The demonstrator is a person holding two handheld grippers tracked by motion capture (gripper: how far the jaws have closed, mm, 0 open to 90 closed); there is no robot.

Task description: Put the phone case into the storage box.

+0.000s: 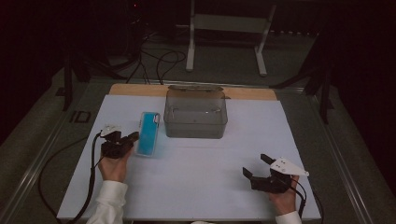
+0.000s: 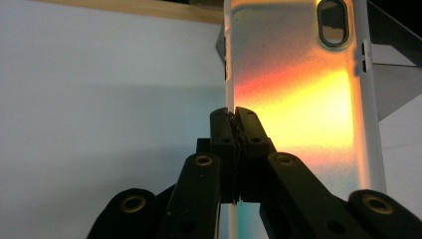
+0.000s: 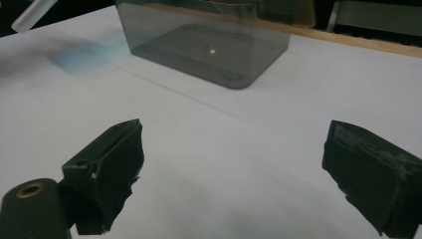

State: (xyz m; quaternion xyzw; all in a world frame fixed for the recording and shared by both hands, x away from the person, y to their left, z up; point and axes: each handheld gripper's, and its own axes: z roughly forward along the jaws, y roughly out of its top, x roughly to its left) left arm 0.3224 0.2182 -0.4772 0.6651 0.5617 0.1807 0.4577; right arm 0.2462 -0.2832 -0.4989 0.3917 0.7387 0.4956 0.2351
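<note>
Phone case (image 1: 149,133) edge is clamped in left gripper (image 1: 125,140) jaws; right gripper (image 1: 258,166) jaws gape apart.

Clear phone case (image 1: 149,133) w/ blue-orange sheen, near edge pinched, just left of grey bin

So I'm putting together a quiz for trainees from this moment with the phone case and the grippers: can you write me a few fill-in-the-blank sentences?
1. The left gripper is shut on the edge of the ____.
2. The right gripper has its jaws ____ above the white sheet.
3. The grey see-through bin holds ____ at present.
4. In the high view, the phone case lies to the ____ of the bin.

Missing words: phone case; open; nothing; left
</note>
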